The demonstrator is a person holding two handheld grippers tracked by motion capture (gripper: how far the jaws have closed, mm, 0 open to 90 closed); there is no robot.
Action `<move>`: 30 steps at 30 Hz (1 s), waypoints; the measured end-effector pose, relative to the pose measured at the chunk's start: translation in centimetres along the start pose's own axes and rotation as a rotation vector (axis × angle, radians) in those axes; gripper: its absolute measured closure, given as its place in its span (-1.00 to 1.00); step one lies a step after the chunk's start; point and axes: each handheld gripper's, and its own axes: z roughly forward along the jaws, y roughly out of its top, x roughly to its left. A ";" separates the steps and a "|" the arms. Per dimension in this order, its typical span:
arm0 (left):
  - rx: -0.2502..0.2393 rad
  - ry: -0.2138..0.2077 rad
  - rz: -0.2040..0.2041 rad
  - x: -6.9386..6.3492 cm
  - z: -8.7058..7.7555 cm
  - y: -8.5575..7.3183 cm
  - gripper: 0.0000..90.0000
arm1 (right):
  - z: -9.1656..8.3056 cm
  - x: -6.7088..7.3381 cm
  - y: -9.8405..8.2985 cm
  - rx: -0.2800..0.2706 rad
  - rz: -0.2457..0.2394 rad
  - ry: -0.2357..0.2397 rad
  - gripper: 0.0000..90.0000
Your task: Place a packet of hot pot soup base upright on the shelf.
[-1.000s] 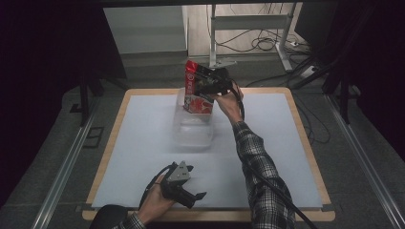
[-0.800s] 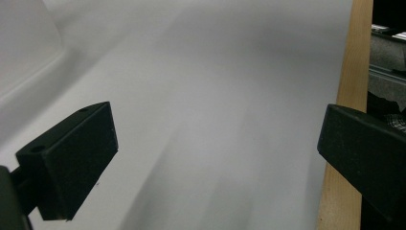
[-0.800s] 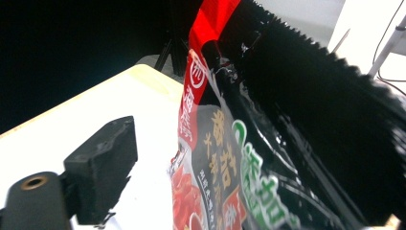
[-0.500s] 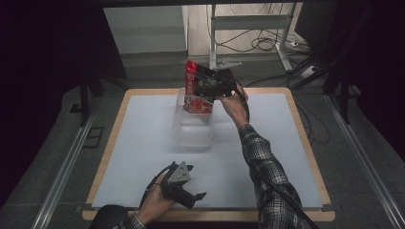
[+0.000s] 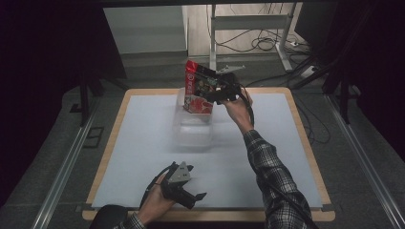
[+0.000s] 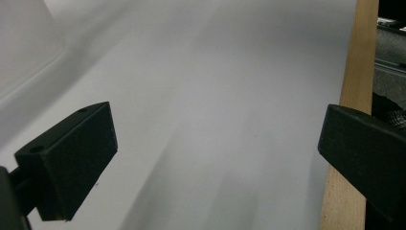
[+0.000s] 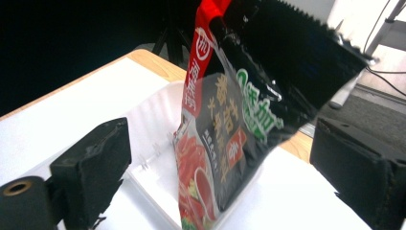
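A red and black snack bag [image 5: 195, 89] [image 7: 225, 120] stands upright in a clear plastic container [image 5: 193, 130] [image 7: 153, 120] at the far middle of the table. My right gripper [image 5: 211, 93] [image 7: 220, 143] is at the bag's right side. Its jaws have just been opening and now stand wide apart. The bag is between them, and neither pad presses on it. My left gripper [image 5: 195, 184] [image 6: 218, 143] rests low near the table's front edge, held in a hand. It is open, with only the white table top between its jaws.
The table has a white top [image 5: 148, 143] with a wooden rim [image 5: 119, 119] [image 6: 352, 96]. Metal rails [image 5: 67, 162] run along both sides. Table legs and cables [image 5: 267, 43] lie on the floor beyond the far edge.
The right gripper has drawn back a little to the right of the bag, which stays standing in the container. The left gripper has not moved.
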 end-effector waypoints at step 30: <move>0.006 0.012 0.010 0.0 -0.1 0.0 -1.00 | -2.9 1.6 -3.7 0.033 0.020 0.047 -0.85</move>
